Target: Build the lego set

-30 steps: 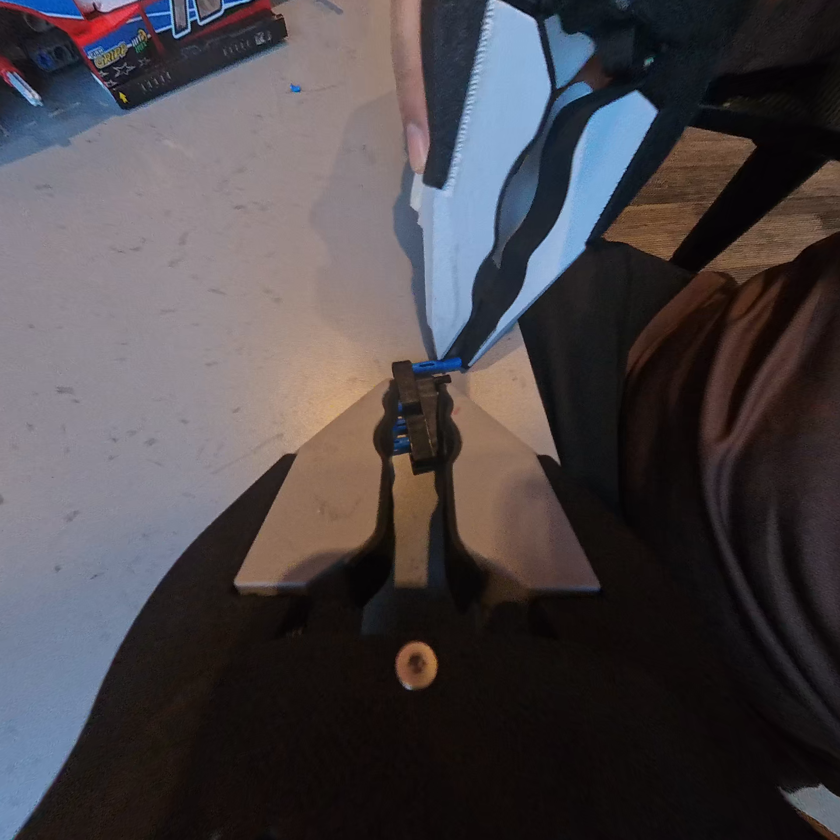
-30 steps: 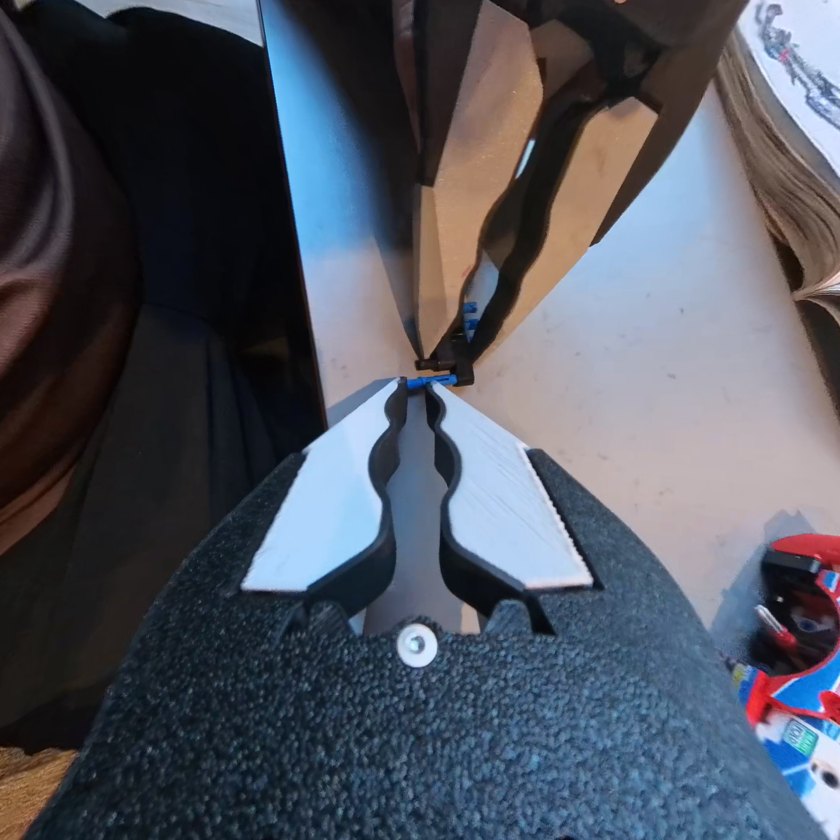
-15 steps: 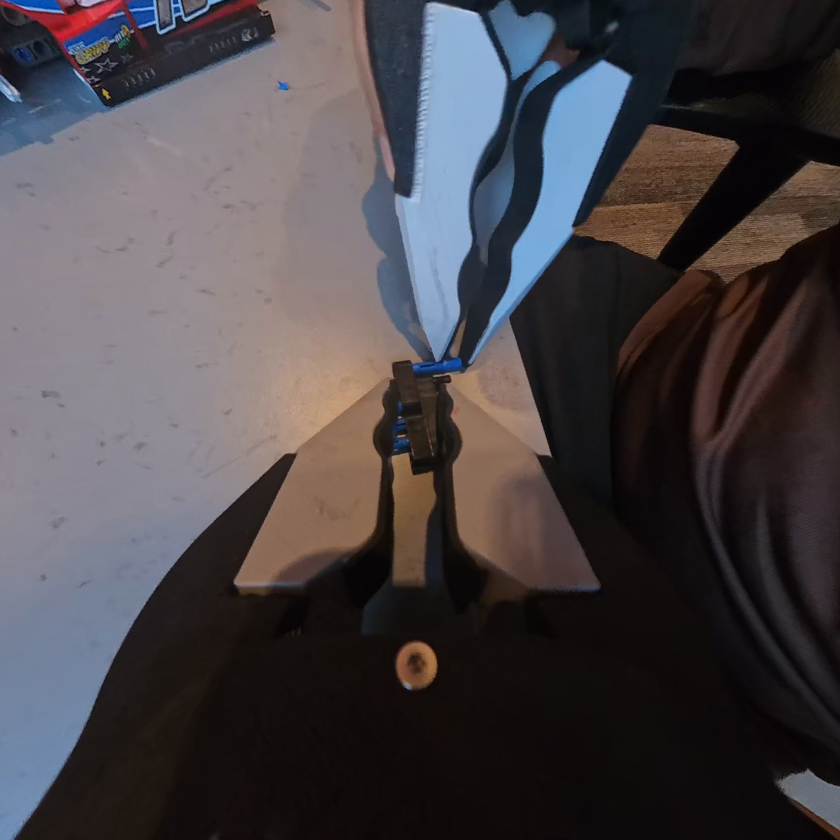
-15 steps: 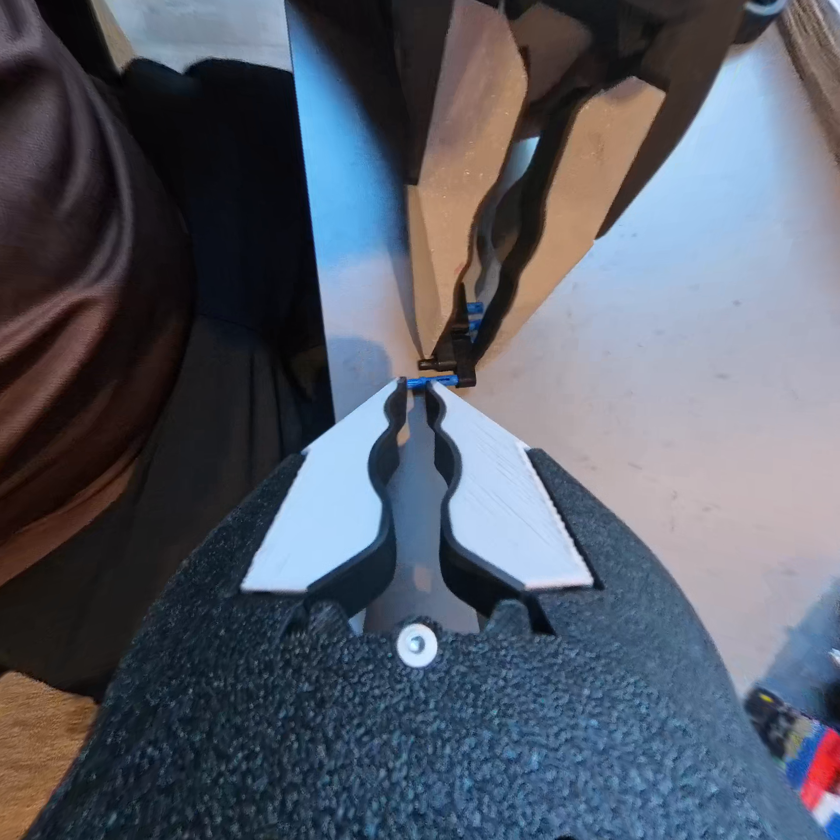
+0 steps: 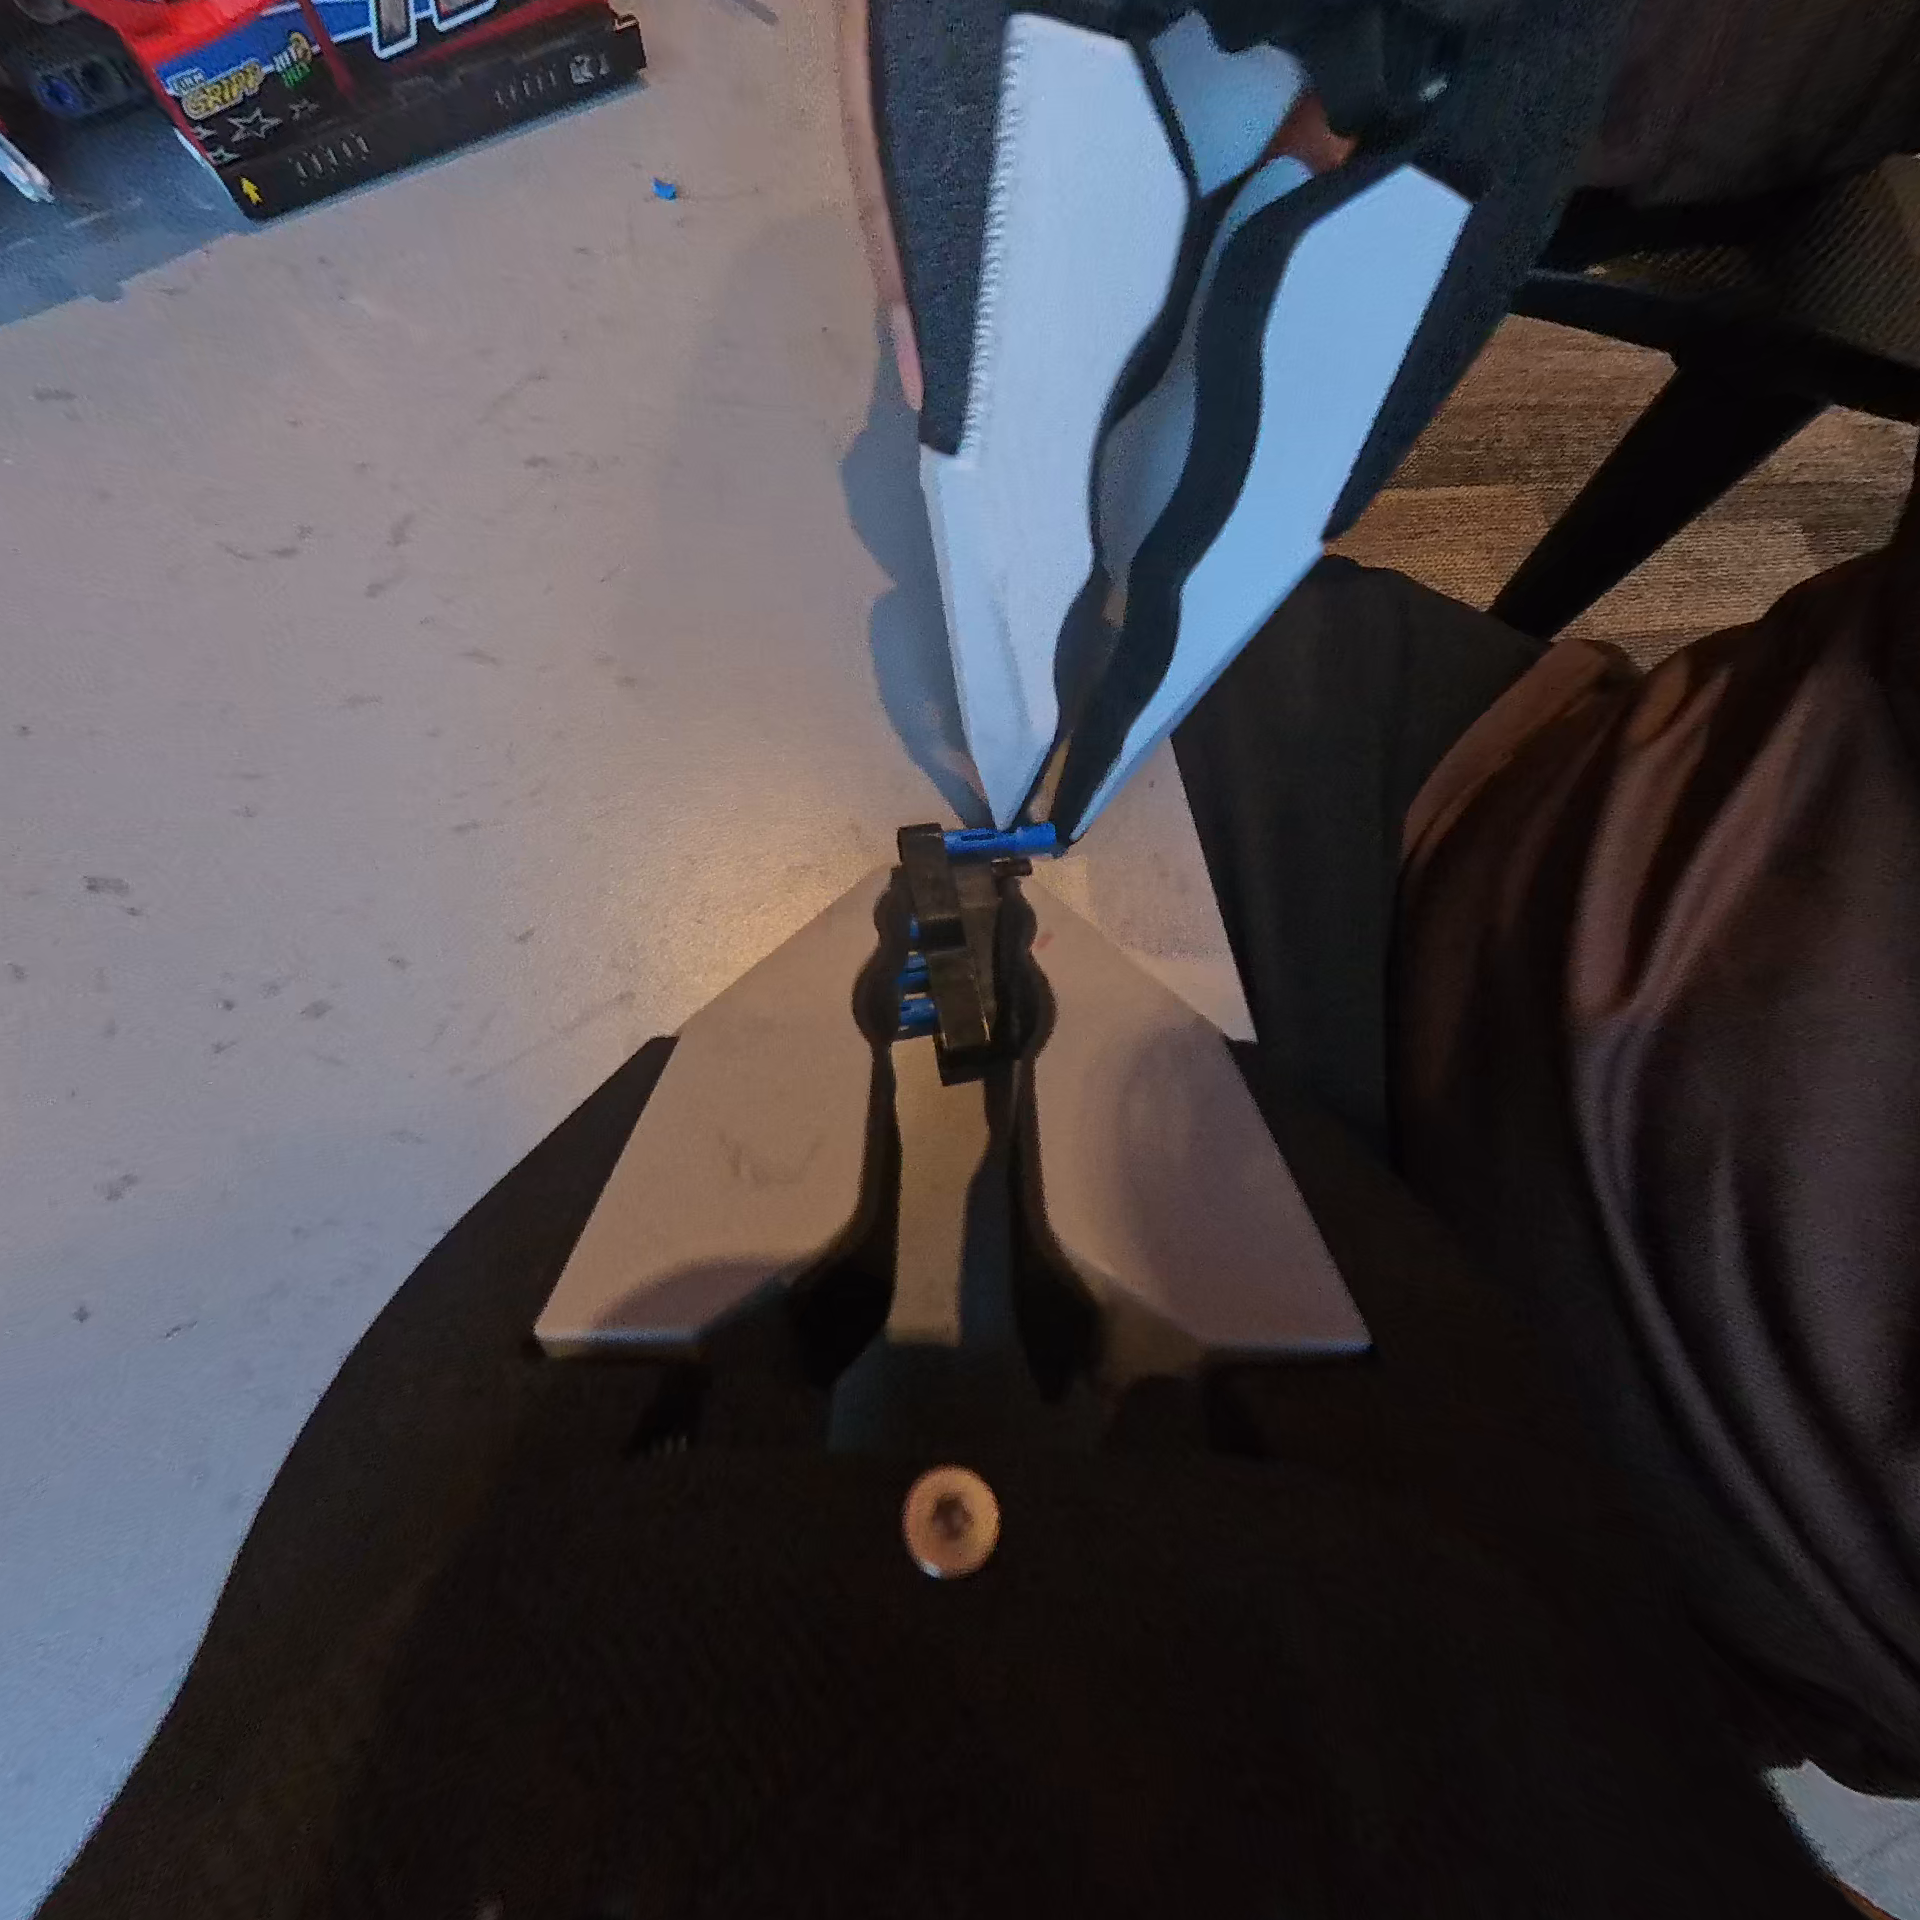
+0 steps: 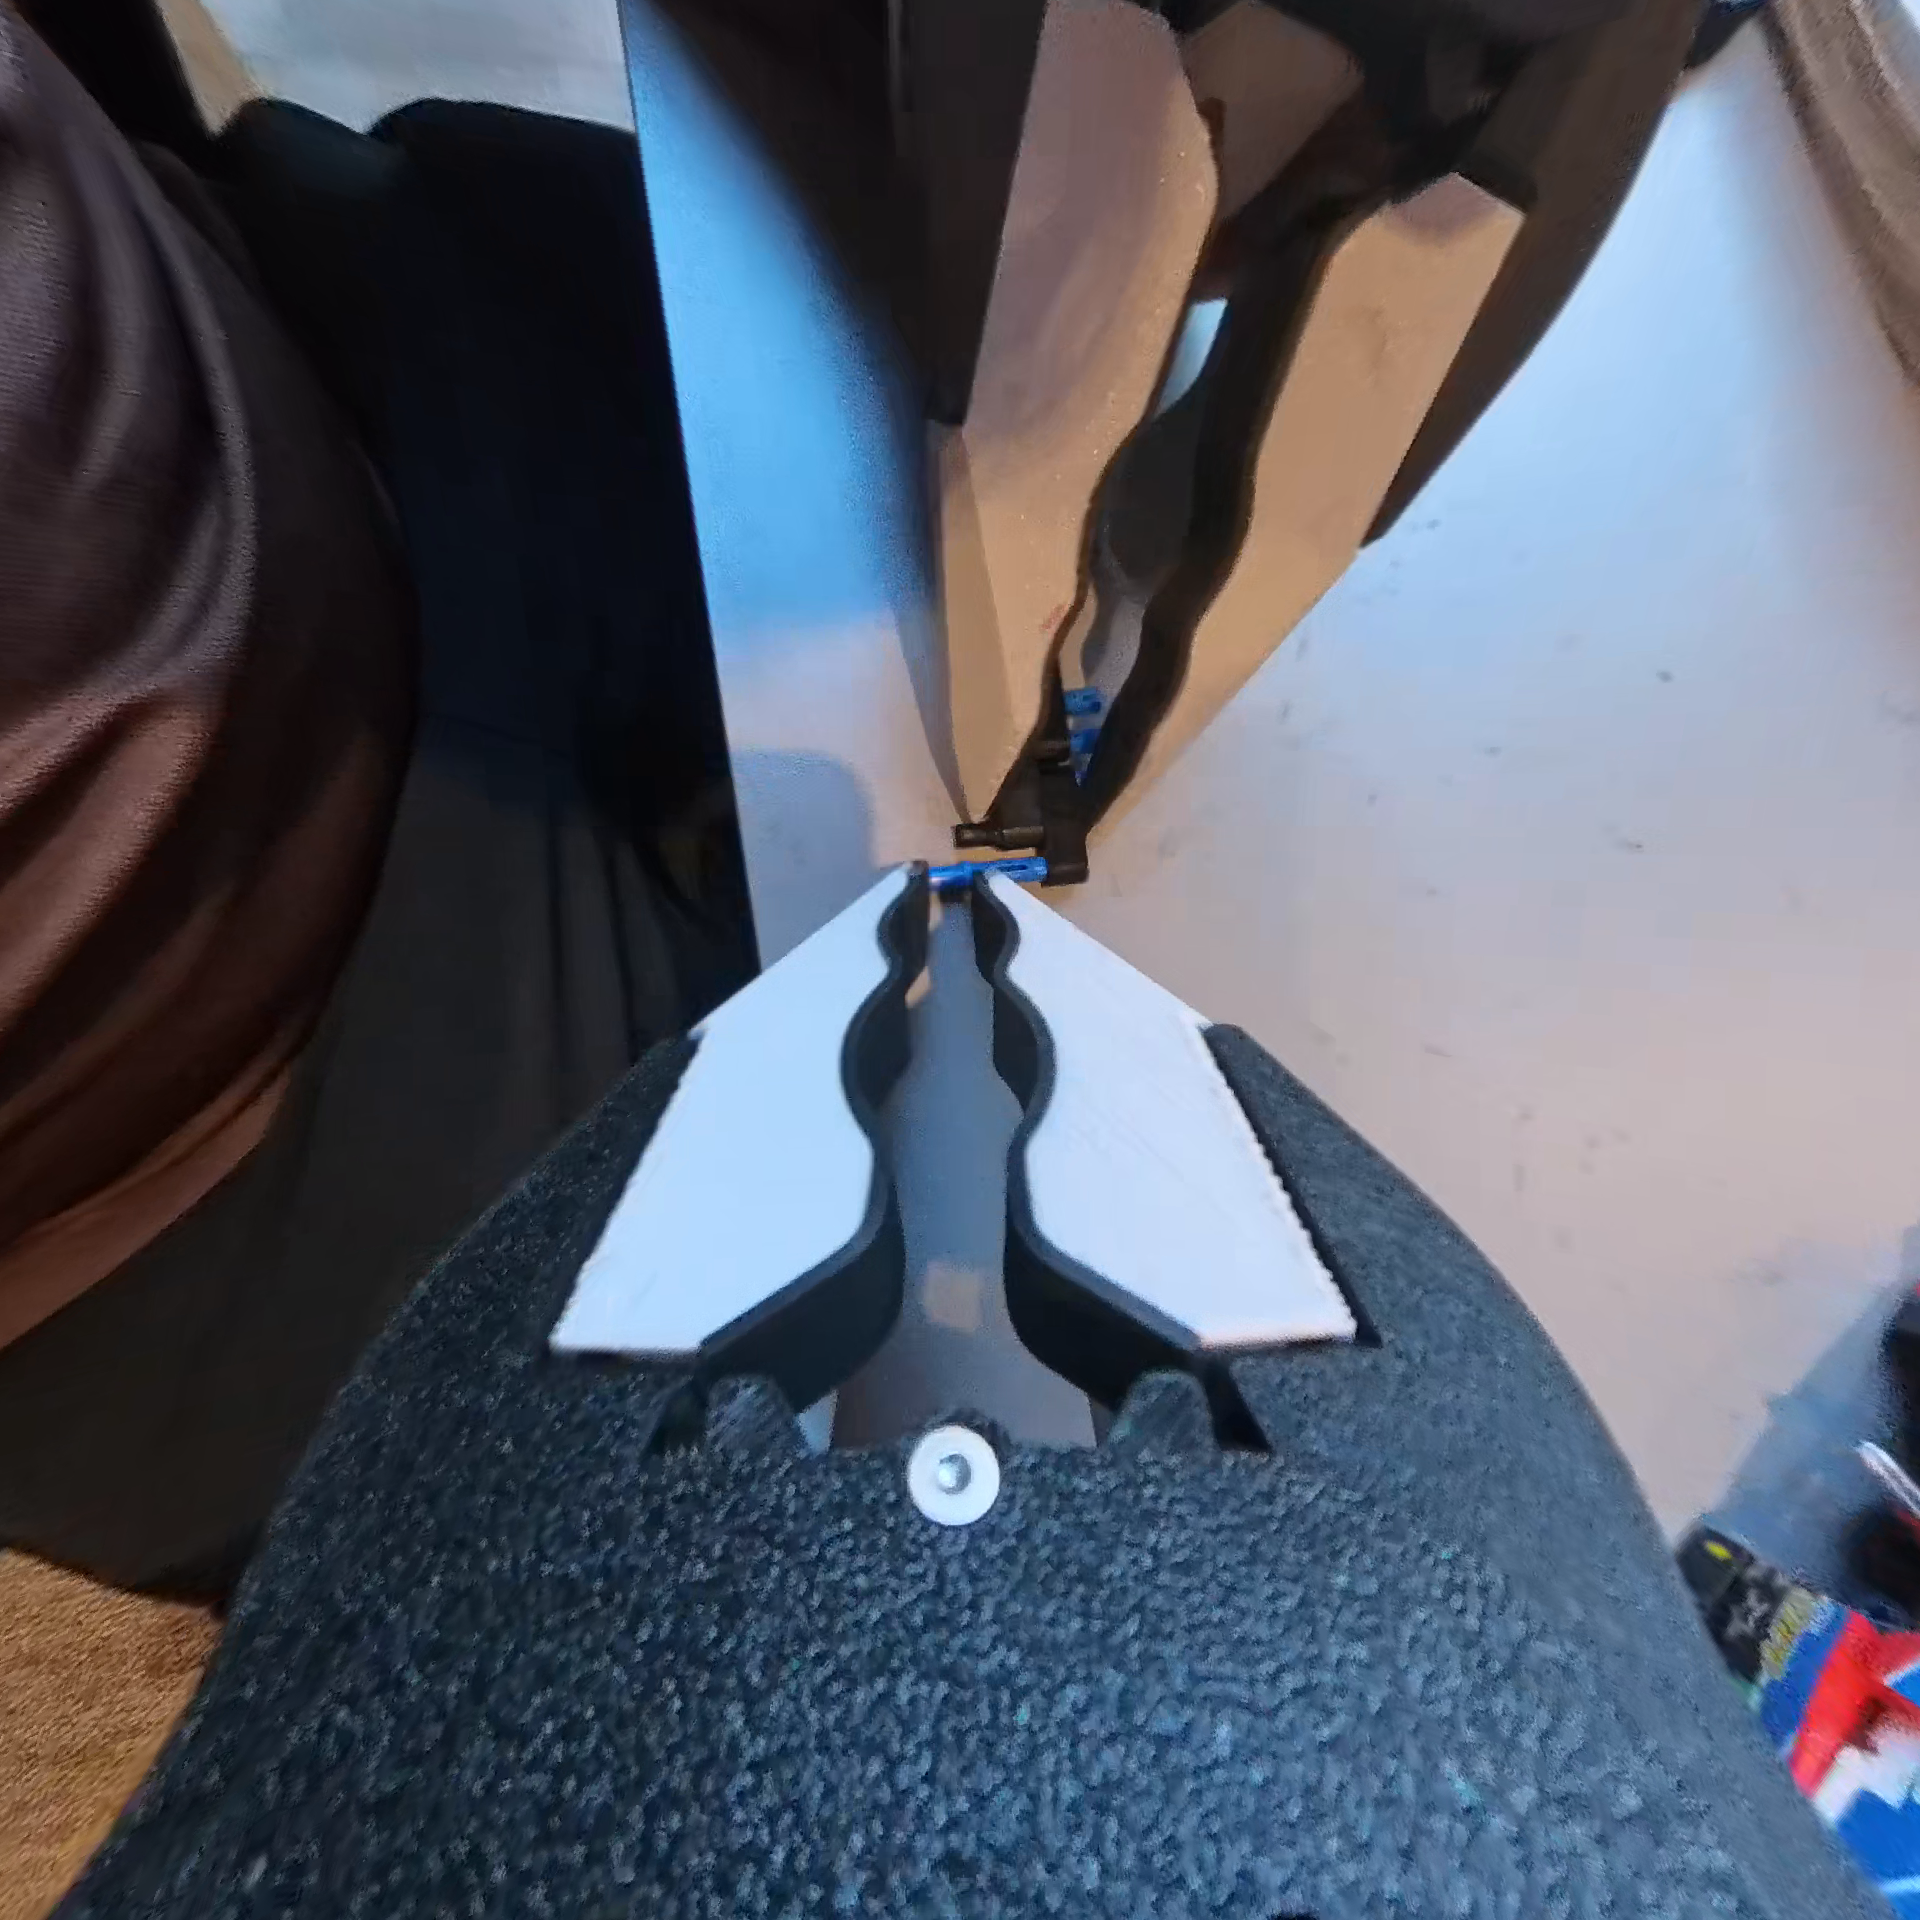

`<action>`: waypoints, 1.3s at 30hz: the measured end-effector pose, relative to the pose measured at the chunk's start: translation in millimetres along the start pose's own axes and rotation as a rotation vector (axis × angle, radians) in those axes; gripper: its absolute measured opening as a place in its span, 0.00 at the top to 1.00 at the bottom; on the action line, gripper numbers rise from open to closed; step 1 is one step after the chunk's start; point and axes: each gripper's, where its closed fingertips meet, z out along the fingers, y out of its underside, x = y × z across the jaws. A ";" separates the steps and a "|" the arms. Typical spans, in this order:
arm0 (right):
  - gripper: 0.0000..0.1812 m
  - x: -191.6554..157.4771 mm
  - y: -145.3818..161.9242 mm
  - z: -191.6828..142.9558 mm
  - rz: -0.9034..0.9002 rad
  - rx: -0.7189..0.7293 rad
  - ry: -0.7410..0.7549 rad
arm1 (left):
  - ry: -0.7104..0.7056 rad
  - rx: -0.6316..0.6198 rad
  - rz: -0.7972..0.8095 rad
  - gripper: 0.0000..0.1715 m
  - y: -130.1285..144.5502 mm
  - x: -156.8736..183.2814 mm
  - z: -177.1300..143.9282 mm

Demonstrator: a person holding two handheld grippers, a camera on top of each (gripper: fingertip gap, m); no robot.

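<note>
left tongs [image 5: 961,935] clenched on a black beam [image 5: 951,966], held edge-on between the tips. the beam is thin and dark, standing nearly upright in the left wrist view and poking a little past the tips. short blue pegs [image 5: 914,992] stick out of its left side, stacked one above the other; the count is not clear. a black pin juts from the beam near its top end, seen in the right wrist view [image 6: 987,834].

right tongs [image 6: 951,883] clenched on a blue pin [image 6: 982,873], pinched at the very tips. the pin is slim and bright blue, lying crosswise to the tongs. its free end meets the top end of the beam; whether it is seated in a hole cannot be told. in the left wrist view the same pin [image 5: 1003,840] runs from the beam top to the tips of the right tongs [image 5: 1039,821], which come in from above.

both parts are held in the air above the edge of the counter [image 5: 416,623], which is pale with scuff marks. the tongs' tips nearly touch each other.

a small blue piece [image 5: 665,189] lies loose on the counter, well apart from the tongs. a built model in red, blue and black [image 5: 364,94] sits at the far corner; it shows blurred in the right wrist view [image 6: 1839,1683]. a person in a dark brown shirt [image 5: 1662,1039] sits at the counter edge. part of a black chair [image 5: 1714,364] and a wood floor [image 5: 1558,468] are behind.
</note>
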 end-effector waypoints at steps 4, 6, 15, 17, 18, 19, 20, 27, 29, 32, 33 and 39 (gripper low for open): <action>0.96 0.1 -0.5 0.6 -0.006 -0.003 0.061 | -0.003 -0.001 0.003 0.91 0.3 0.0 0.0; 0.96 0.6 -0.6 0.8 -0.025 -0.017 0.102 | -0.004 0.000 -0.002 0.91 0.3 -0.5 0.0; 0.97 2.2 0.2 0.5 -0.009 -0.031 0.168 | -0.027 -0.002 0.019 0.91 1.4 -2.1 -0.9; 0.97 2.1 -0.7 1.3 -0.011 -0.021 0.177 | -0.030 -0.003 0.019 0.91 1.5 -2.2 -0.9; 0.97 2.0 -0.9 1.7 -0.011 -0.017 0.177 | -0.032 -0.003 0.021 0.91 1.6 -2.3 -0.9; 0.96 2.1 -0.7 1.6 -0.009 -0.015 0.178 | -0.033 -0.003 0.021 0.91 1.6 -2.4 -0.9; 0.97 1.9 0.1 0.9 -0.009 -0.015 0.180 | -0.031 -0.003 0.018 0.91 1.6 -2.4 -0.9; 0.99 3.1 0.0 1.8 -0.006 -0.023 0.193 | -0.036 0.002 -0.003 0.91 1.8 -5.2 -2.3; 0.99 4.1 -1.6 3.4 -0.007 -0.022 0.197 | -0.042 0.002 -0.008 0.91 1.9 -6.3 -2.5; 0.99 4.7 -0.4 2.9 0.040 -0.014 0.185 | -0.051 0.003 -0.006 0.91 2.0 -6.9 -2.7; 0.99 4.9 1.4 1.5 0.046 -0.018 0.186 | -0.053 0.003 -0.003 0.91 2.1 -7.0 -2.8; 1.00 4.3 -1.3 3.8 0.026 -0.024 0.195 | -0.053 0.003 -0.006 0.91 2.3 -7.2 -3.3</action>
